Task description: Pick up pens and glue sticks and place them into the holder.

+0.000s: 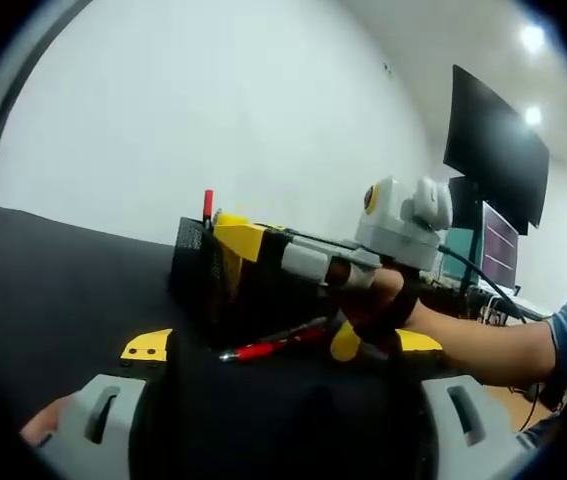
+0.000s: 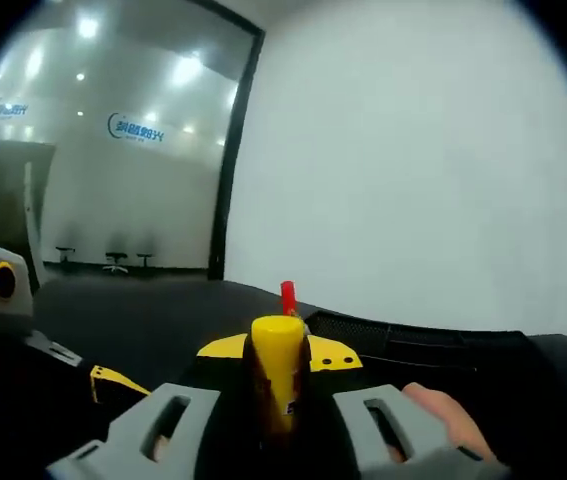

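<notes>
Glue stick (image 2: pixel 280 385), yellow-capped, clamped upright between the right gripper's (image 2: pixel 278 425) jaws in the right gripper view; cap level with the rim of the holder (image 2: pixel 403 335) beyond. Same glue stick (image 1: pixel 246 240) seen in the left gripper view, carried by the right gripper (image 1: pixel 263 243) entering from the right, poised at the top of the holder (image 1: pixel 195 262), a black mesh box on the dark table (image 1: pixel 43 290).

Nearest in the left gripper view: left gripper (image 1: pixel 283 400), jaws spread wide, nothing between them. Just beyond the jaws, a red pen (image 1: pixel 268 346) flat on the table, beside the foot of the holder, untouched. Behind it, a hand (image 1: pixel 378 305) on the right gripper's handle. A pen with a red cap (image 1: pixel 207 205) upright inside the holder, also visible past the glue stick in the right gripper view (image 2: pixel 288 297).

Farther off: plain white wall (image 1: pixel 213 110), dark monitor (image 1: pixel 493 145) at the right.

Step in hand, as judged: delivery of the glue stick, at or just over the holder's opening; whether the tip is already inside, not clear. Next move calls for lowering into a free part of the holder, clear of the standing pen, then parting of the right jaws. Red pen on the table remains, within easy reach of the open left gripper.
</notes>
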Tool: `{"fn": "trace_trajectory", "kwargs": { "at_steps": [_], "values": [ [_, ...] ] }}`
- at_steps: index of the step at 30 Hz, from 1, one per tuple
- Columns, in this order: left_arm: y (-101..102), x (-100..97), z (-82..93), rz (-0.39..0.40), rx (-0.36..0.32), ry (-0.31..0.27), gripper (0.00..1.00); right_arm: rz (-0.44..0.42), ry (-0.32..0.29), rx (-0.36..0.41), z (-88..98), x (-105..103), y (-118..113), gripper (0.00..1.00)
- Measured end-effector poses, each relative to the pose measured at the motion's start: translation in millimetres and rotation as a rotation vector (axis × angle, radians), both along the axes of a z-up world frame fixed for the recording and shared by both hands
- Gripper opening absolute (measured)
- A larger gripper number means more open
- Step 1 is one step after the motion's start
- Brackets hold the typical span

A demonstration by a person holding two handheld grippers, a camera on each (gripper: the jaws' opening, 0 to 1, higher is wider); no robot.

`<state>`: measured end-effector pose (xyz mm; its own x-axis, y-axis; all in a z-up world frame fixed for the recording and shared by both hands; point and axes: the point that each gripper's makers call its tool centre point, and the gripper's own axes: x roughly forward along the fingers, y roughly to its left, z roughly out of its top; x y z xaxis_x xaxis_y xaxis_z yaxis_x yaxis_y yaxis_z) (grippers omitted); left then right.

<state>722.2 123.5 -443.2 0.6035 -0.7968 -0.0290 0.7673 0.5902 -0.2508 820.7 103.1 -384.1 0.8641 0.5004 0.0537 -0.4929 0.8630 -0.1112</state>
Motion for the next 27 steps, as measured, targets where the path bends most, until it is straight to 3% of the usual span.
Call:
{"fn": "trace_trajectory", "kwargs": {
  "at_steps": [11,16,27],
  "values": [
    [0.4,0.1,-0.8,0.002,0.006,-0.001,0.86,0.002,0.032,0.031,4.3,0.8,-4.4,0.17],
    [0.4,0.1,-1.5,0.003,0.01,-0.001,0.85,-0.008,0.006,0.046,9.9,4.2,-5.8,0.17],
    [0.4,0.3,-2.6,0.004,0.016,0.0,0.85,-0.008,0.008,0.052,3.9,7.4,-2.8,0.17]
  ]
}}
